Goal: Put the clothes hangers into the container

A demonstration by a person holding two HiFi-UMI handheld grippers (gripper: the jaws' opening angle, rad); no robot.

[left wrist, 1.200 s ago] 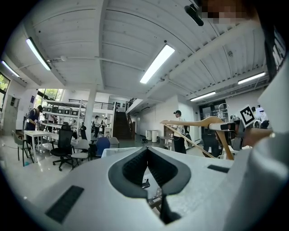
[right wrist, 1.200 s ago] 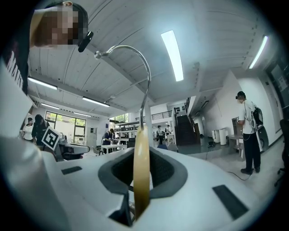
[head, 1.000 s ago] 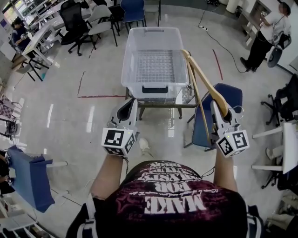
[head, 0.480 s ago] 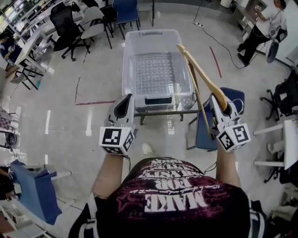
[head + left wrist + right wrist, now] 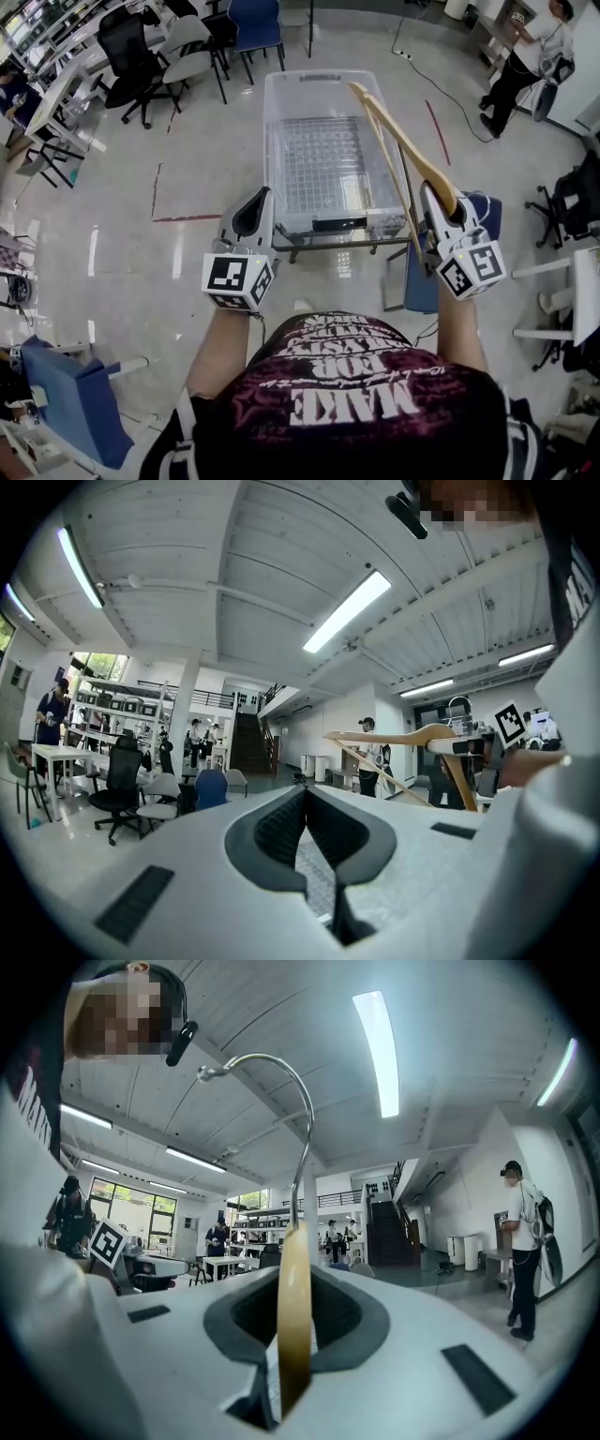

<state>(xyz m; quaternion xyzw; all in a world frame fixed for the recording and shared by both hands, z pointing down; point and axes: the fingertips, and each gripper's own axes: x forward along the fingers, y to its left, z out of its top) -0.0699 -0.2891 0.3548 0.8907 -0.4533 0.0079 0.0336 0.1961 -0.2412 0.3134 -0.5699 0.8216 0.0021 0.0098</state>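
**Hanger (image 5: 410, 152) clamped in your right gripper (image 5: 437, 194), above the container (image 5: 314, 75)'s right rim.**
Light, stiff, smooth wood: grip near the hook (image 5: 298, 1091) so it won't swing; left gripper (image 5: 255, 202) closed, empty.

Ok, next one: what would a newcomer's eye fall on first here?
The wooden hanger stands out first, clamped in the right gripper at the head view's right and slanting out over the right edge of the clear plastic container ahead. The left gripper is beside it on the left, shut and empty.
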